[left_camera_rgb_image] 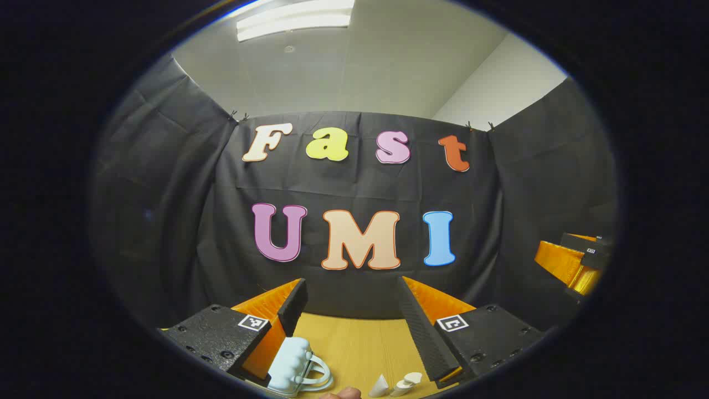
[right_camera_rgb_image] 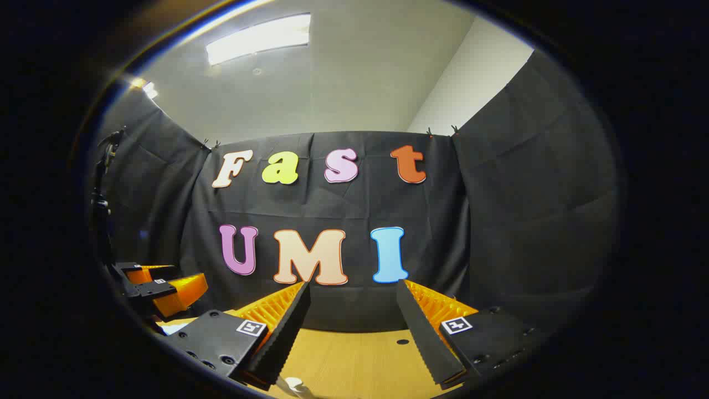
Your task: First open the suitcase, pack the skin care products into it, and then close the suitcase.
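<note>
Left gripper view: left gripper (left_camera_rgb_image: 352, 310) spread wide, empty, above table (left_camera_rgb_image: 360, 343); pale blue suitcase (left_camera_rgb_image: 296, 366), 2 white bottles (left_camera_rgb_image: 396, 384) below; right gripper (right_camera_rgb_image: 352, 316) likewise wide, empty

One pale-blue suitcase (left_camera_rgb_image: 296, 366); two small white skin care products (left_camera_rgb_image: 400, 383); one wooden table (left_camera_rgb_image: 360, 346); two grippers (left_camera_rgb_image: 352, 310).

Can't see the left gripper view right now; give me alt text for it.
The left tongs hang open above a tan wooden table, holding nothing. A small pale blue ridged suitcase with a handle lies near the left finger, two small white skin care containers toward the right.
</note>
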A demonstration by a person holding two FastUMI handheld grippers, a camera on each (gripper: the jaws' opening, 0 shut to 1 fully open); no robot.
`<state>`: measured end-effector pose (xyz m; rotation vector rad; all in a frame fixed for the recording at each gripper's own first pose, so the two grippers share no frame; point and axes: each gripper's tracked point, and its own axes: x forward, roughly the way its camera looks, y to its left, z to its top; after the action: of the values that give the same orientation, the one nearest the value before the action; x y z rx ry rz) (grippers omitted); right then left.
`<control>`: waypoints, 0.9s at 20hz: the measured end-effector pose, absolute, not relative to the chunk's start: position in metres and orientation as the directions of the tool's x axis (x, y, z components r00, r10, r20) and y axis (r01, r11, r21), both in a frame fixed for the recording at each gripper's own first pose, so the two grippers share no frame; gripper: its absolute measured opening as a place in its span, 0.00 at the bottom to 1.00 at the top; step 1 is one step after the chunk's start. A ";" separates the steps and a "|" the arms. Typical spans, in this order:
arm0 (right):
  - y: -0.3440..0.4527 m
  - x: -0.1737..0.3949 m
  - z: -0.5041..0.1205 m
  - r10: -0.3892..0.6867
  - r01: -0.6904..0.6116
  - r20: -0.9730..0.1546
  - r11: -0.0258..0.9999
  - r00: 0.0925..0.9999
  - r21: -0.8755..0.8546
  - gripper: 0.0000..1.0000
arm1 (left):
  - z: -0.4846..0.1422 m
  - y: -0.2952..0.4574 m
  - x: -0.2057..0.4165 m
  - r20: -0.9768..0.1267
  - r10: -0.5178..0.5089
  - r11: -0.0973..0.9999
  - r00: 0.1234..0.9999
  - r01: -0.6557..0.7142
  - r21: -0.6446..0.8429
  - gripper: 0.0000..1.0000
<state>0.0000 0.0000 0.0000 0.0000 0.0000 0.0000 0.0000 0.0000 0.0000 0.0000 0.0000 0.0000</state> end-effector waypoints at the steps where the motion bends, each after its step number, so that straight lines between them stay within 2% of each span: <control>1: -0.002 0.002 0.000 0.007 -0.006 0.006 1.000 1.000 -0.004 0.98 | -0.001 -0.002 0.000 -0.003 0.007 1.000 1.000 -0.007 -0.002 0.94; 12: -0.008 0.011 -0.013 0.062 -0.062 0.009 0.998 0.998 -0.019 0.98 | -0.010 -0.005 0.003 -0.018 0.060 0.998 0.998 -0.060 -0.011 0.94; 13: -0.006 0.011 -0.019 0.075 -0.075 0.003 0.997 0.997 -0.013 0.98 | -0.011 -0.001 0.003 -0.020 0.078 0.997 0.997 -0.078 -0.002 0.92; 18: 0.004 0.016 -0.039 0.156 -0.156 -0.021 0.988 0.987 0.021 0.99 | -0.012 0.021 0.000 -0.007 0.156 0.983 0.988 -0.155 0.101 0.94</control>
<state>0.0158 0.0042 -0.0385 0.0191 0.0223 0.1567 -0.0001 0.0209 -0.0120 0.1004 0.0150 0.1566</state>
